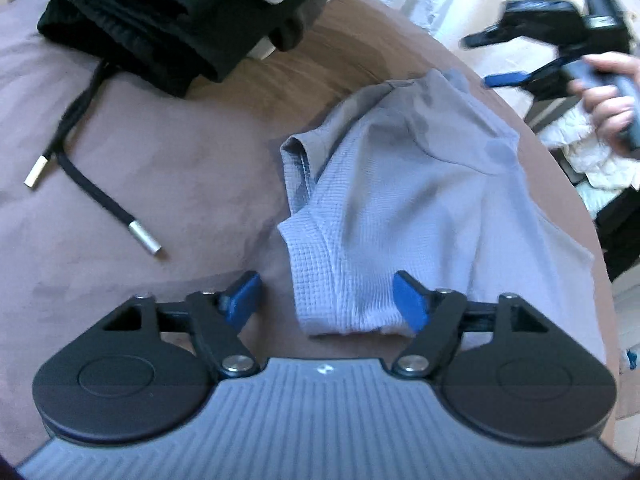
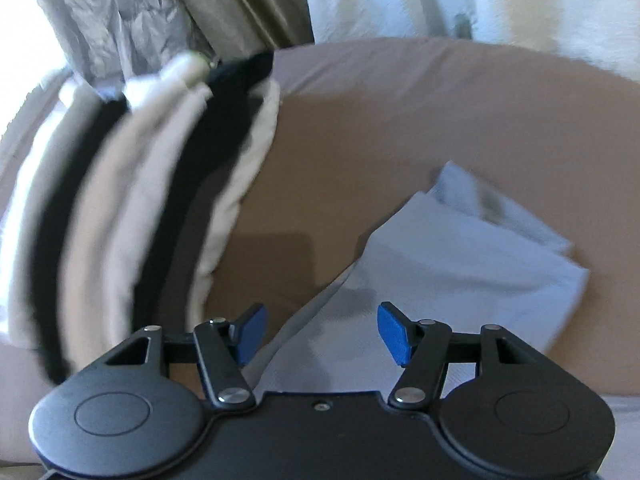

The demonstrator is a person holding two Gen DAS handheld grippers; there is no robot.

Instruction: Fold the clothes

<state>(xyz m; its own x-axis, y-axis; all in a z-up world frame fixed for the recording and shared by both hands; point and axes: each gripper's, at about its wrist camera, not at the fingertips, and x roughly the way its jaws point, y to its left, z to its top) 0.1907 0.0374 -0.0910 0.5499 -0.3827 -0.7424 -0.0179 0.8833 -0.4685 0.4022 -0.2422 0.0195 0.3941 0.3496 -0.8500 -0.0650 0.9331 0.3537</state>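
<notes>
Grey-blue waffle-knit garment (image 1: 404,208) lies loosely folded on the taupe bedsheet (image 1: 160,168), filling the centre and right of the left wrist view, its ribbed hem toward the lower middle of the frame. The left gripper (image 1: 332,304) hovers over that hem with its blue pads spread wide; the cloth sits below the gap, and neither pad presses on it. In the upper left of this view a stack of folded clothes (image 1: 160,12), black fabric with a beige piece on top, rests on the sheet, and a black drawstring (image 1: 80,148) with metal tips trails from it toward the left middle. At the upper right edge a hand (image 1: 608,96) holds the right gripper (image 1: 504,60), blurred, above the far side of the bed.

In the right wrist view, the same garment (image 2: 460,248) shows at the lower right, a folded corner pointing to the right edge of the frame. The right gripper (image 2: 324,332) has its blue pads well apart with nothing clamped; fabric lies beneath them. A blurred pile of white and black folded clothes (image 2: 132,208) fills the left side.
</notes>
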